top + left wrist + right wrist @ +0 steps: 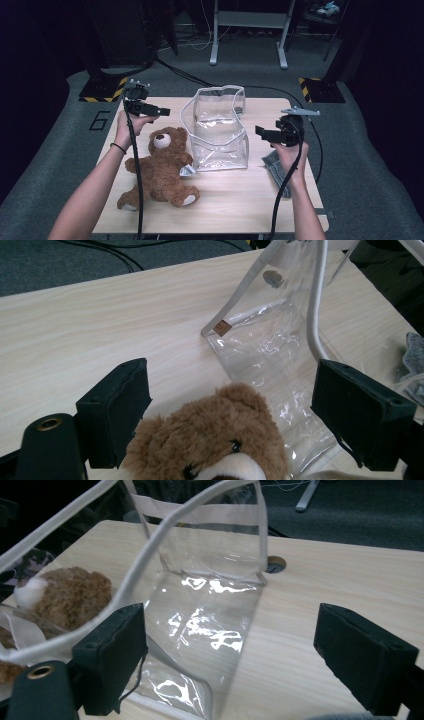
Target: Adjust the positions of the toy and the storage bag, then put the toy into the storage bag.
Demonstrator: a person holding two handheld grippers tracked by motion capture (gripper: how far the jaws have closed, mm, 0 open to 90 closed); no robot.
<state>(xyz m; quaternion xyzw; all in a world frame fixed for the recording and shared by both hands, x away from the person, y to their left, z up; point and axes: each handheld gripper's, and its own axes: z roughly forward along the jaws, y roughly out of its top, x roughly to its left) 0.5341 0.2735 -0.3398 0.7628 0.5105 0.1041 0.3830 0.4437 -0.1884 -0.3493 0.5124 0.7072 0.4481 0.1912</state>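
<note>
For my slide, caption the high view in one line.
Open left gripper and right gripper flank an upright clear bag; a teddy bear lies beside it.

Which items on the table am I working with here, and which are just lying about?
In play: clear bag, standing open; teddy bear lying beside it; left gripper and right gripper, both open.
Lying about: grey cloth at the table's right edge.

Clear plastic bag [218, 131] with white trim stands upright and open, centre of the high view, a bit crumpled. Brown teddy [161, 167] lies on its back lower left, head right beside the bag.
</note>
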